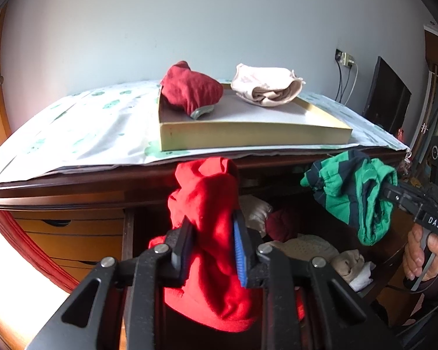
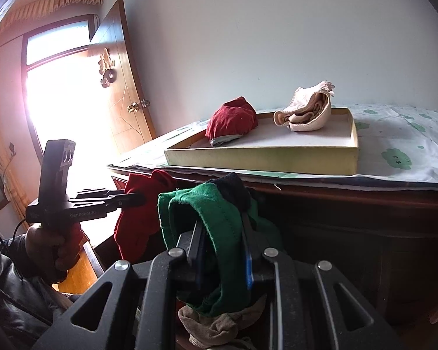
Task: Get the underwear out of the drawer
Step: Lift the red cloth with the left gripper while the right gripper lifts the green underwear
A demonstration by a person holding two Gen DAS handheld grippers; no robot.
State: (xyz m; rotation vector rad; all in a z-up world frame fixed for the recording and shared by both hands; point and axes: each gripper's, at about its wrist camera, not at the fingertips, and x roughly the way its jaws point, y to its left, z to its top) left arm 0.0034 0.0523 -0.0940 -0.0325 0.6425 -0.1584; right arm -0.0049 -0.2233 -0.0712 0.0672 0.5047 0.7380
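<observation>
My left gripper [image 1: 211, 242] is clamped on the bright red underwear [image 1: 210, 204], held above the open drawer [image 1: 306, 250] at six o'clock in its view. At three o'clock, my right gripper [image 1: 387, 192] pinches the green striped underwear [image 1: 353, 195]. In the tray [image 1: 248, 137] at twelve o'clock lie a dark red pair [image 1: 191, 90] and a beige pair [image 1: 265, 89].

Two black two-finger grippers: left gripper [image 1: 213, 245], right gripper [image 2: 223, 252].
Four underwear pieces out of drawer: bright red crumpled cotton piece [image 1: 210, 204], green-and-navy striped piece [image 1: 350, 192], dark maroon bunched piece [image 1: 191, 89], pale pink folded piece [image 1: 267, 89].
One shallow yellow cardboard tray [image 1: 248, 137].
One white cloth with green prints [image 1: 73, 134].
One open wooden drawer [image 1: 128, 233].
</observation>
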